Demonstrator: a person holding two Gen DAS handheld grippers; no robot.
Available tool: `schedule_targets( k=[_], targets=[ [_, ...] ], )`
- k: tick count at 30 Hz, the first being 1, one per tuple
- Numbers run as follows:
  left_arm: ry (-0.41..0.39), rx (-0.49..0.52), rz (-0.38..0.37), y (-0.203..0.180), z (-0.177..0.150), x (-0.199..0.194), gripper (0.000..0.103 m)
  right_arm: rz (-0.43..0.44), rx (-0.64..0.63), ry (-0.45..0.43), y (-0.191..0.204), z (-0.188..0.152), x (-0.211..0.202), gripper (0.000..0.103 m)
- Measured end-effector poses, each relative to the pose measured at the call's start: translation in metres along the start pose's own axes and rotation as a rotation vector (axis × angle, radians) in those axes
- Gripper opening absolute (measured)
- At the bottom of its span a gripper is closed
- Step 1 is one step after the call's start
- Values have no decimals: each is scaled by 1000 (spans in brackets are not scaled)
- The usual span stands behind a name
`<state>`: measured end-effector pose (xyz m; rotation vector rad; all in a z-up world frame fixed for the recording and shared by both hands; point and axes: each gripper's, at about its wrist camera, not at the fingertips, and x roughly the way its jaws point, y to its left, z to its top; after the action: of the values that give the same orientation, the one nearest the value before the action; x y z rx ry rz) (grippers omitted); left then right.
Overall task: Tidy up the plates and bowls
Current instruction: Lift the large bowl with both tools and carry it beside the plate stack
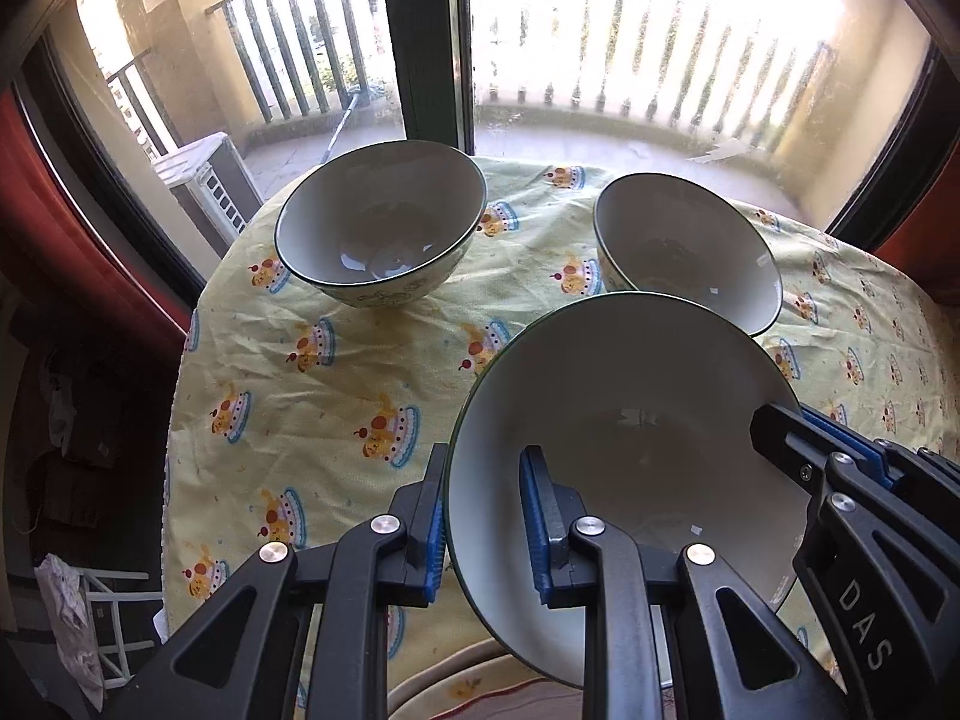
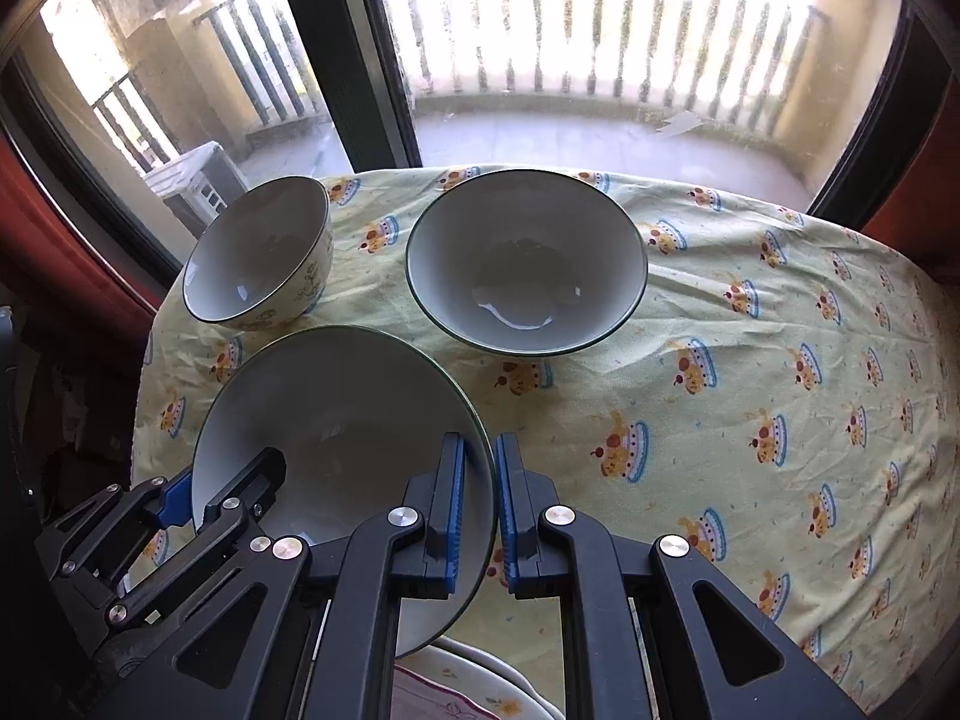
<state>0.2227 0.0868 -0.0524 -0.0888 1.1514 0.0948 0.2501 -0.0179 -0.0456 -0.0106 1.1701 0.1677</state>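
Both sets of tongs are on one bowl: my left tongs (image 1: 483, 525) are clamped on the near bowl's (image 1: 630, 396) left rim, my right tongs (image 2: 477, 504) on its right rim, tilting it just above a plate (image 2: 480, 690) at the surface's (image 2: 750, 420) near edge. Two more bowls, far left (image 1: 381, 219) and far middle (image 2: 527, 261), sit apart and unstacked. I'd judge most of the sorting is still ahead.
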Motion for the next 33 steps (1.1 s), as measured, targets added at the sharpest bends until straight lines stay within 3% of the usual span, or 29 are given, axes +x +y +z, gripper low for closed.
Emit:
schedule_targets(
  k=[9,21,33],
  targets=[
    [-28,49,-39,-62,-18,-26,20,-31,37,-41,-61,-26,-42,13],
    [10,87,-83,-141,-67,-41,20,-62,93,-39,-144,-72,-79,13],
    [73,55,-76,-174,-120,-34,20,-42,97,2,-189,-128,-79,13]
  ],
)
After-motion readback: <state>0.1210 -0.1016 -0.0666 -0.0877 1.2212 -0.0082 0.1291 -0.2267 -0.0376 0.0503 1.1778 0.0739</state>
